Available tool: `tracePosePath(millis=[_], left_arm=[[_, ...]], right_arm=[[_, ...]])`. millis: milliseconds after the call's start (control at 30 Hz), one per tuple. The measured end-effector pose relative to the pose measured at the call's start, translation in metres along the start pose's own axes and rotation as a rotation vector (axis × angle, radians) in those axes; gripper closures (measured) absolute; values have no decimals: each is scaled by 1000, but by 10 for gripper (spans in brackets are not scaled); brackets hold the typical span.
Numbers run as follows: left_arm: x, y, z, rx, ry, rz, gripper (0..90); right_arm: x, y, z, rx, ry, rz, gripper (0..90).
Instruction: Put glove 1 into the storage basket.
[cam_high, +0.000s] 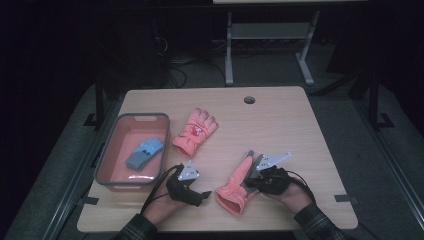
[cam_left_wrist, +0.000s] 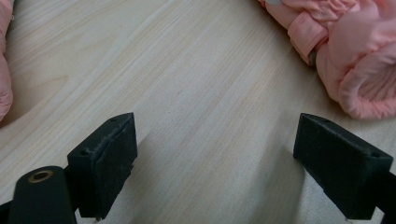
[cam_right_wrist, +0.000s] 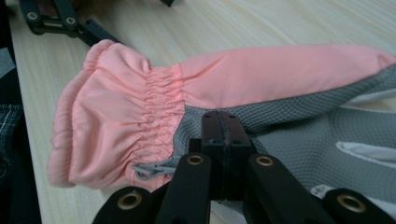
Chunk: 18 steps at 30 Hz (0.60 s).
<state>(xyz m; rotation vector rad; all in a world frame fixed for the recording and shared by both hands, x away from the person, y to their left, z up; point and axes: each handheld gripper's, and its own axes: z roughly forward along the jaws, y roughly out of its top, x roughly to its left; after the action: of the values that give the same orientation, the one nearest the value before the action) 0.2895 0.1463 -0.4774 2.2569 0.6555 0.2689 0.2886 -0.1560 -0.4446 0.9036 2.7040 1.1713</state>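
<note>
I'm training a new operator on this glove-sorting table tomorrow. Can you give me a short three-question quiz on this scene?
1. True or false: the right gripper is shut on the near pink glove.
2. What lies inside the grey bin? A) a pink glove B) a blue glove C) nothing
3. Fill in: the left gripper has its jaws ____ above the bare table.

Key
1. True: its jaws are closed on the glove's grey palm side near the cuff.
2. B. The second pink glove lies on the table beside the bin.
3. Open, with nothing between them.
</note>
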Motion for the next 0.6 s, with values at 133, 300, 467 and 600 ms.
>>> tracePosePath(millis=[133,300,467,600], left_arm=[[0,0,0,2,0,1,129],[-1,2,0,19,1,-2,128],[0,2,0,23,-1,3,128],[0,3,0,28,-1,4,128]], right_arm=[[1,0,-1,-10,7,-3,886],[-11,-2,-15,-42,-34,17,798],[-22,-11,-27,-62,-97,46,578],[-35,-23,-37,-83,-161,74,435]])
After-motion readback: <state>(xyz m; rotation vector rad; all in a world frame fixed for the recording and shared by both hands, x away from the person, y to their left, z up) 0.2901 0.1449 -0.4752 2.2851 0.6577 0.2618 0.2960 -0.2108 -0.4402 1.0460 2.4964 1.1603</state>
